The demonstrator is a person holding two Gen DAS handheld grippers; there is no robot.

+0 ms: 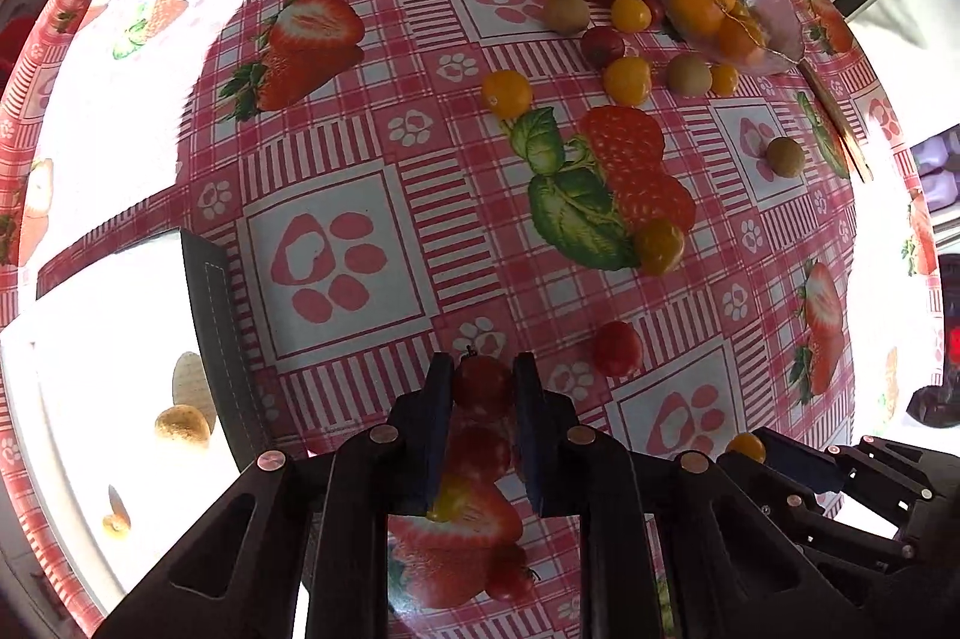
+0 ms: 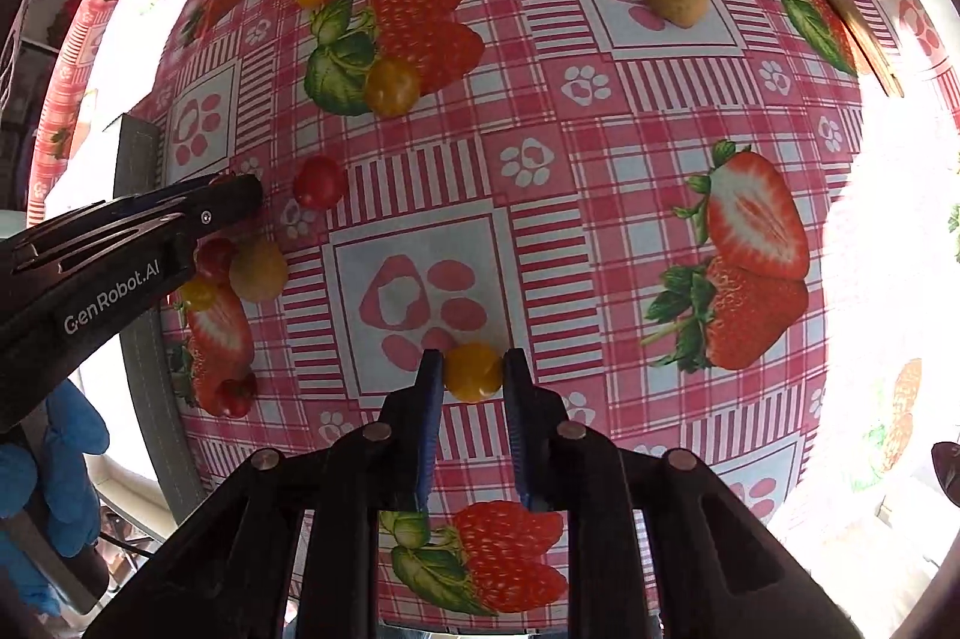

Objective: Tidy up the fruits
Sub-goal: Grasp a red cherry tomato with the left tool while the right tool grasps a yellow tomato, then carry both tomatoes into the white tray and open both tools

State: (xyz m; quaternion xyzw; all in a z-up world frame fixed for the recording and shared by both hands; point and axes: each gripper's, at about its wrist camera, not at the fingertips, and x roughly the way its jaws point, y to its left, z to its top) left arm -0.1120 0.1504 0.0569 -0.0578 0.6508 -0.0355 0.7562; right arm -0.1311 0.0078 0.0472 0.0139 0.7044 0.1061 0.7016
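red tomato (image 1: 482, 386) stem up | left gripper (image 1: 482, 393) clamps | right gripper (image 2: 473, 375) clamps yellow tomato (image 2: 473, 372)

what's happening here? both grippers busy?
Yes. A person is sorting small fruits scattered on a strawberry-print tablecloth. The left gripper is closed on a red tomato; the right gripper is closed on a yellow tomato. Most fruit is still loose: yellow and red tomatoes and small kiwis lie near a glass bowl of oranges at the far edge. A tray at the left looks to hold a couple of pieces, though glare washes it out.
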